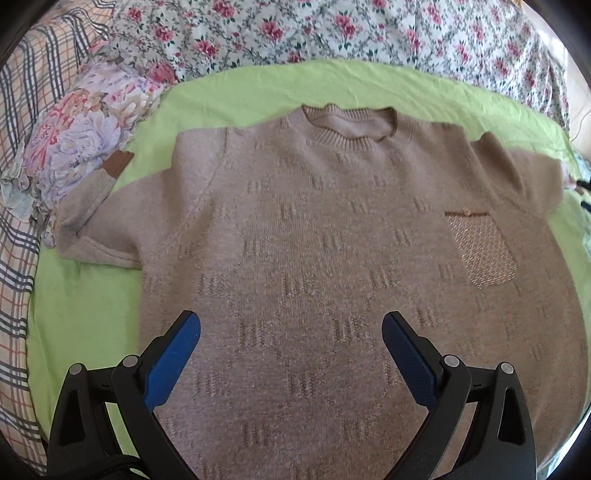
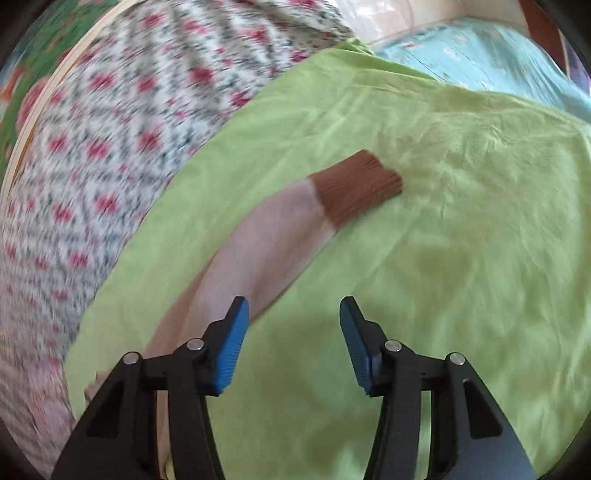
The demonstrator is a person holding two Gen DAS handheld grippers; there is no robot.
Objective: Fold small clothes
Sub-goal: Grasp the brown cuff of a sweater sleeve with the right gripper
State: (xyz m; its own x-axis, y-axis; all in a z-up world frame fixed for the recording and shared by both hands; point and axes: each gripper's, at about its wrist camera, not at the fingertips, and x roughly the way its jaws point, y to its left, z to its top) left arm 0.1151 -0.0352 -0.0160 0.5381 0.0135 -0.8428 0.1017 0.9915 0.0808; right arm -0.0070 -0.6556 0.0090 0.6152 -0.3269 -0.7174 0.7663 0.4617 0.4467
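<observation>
The left gripper hangs with its 2 blue pads spread wide and nothing between them, poised over the lower front of the sweater. The right gripper has its jaws parted too, narrower than the left's, with only bare green sheet showing in the gap; its left pad sits just over the edge of the sweater's sleeve, though I can't say whether it touches.

The sweater is a small beige knit, laid flat and face up on the green sheet, neck pointing away from the left gripper. It has a ribbed round collar, rows of short raised dashes knitted across the front, and 1 glittery woven chest pocket with a thin brown top band and a small button. One sleeve is doubled back on itself at the far left, its brown ribbed cuff resting against a pastel flowered cushion. The other sleeve stretches straight out over the sheet, ending in a brown cuff.

Around the sheet lie a rose-print cloth and a plaid cloth.
</observation>
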